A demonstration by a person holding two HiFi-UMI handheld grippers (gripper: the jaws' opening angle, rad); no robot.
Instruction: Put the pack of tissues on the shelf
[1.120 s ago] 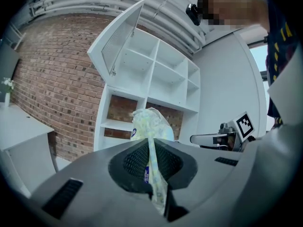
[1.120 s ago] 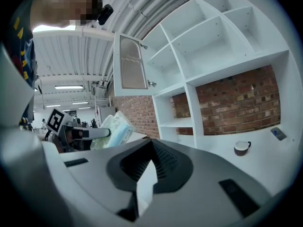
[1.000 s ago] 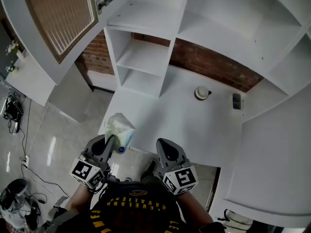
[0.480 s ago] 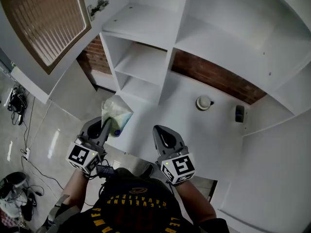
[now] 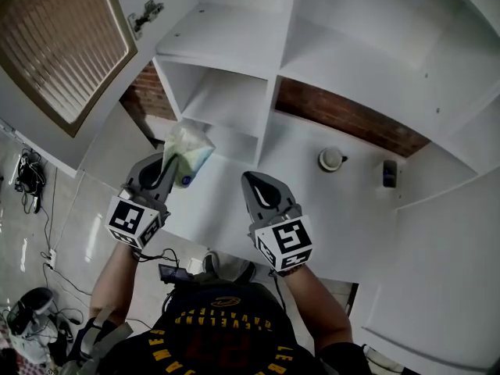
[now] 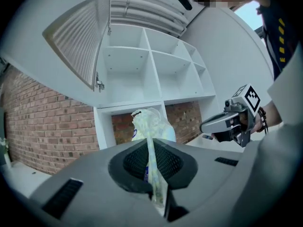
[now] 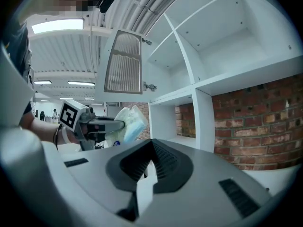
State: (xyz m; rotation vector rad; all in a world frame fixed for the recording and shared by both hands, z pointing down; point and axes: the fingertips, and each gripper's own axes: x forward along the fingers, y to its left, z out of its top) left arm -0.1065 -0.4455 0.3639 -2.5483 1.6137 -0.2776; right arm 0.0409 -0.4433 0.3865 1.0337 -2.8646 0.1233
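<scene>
The pack of tissues (image 5: 186, 151) is a soft pale green and blue plastic packet. My left gripper (image 5: 167, 172) is shut on its lower end and holds it upright in the air, just in front of the lower left compartment (image 5: 223, 100) of the white shelf unit. From the left gripper view the pack (image 6: 151, 129) stands pinched between the jaws, with the open shelf compartments behind it. My right gripper (image 5: 260, 196) hangs beside it on the right, over the white counter, jaws together and nothing in them. The right gripper view has the pack (image 7: 129, 124) at its left.
An open louvred cabinet door (image 5: 58, 49) hangs at the upper left. On the white counter (image 5: 312, 201) stand a round white cup (image 5: 331, 159) and a small dark object (image 5: 390, 173) before the brick wall. Cables lie on the floor at left.
My left gripper has carried the pack up and forward, from the counter's front edge to the shelf's lower left compartment. The right gripper rose alongside it.
</scene>
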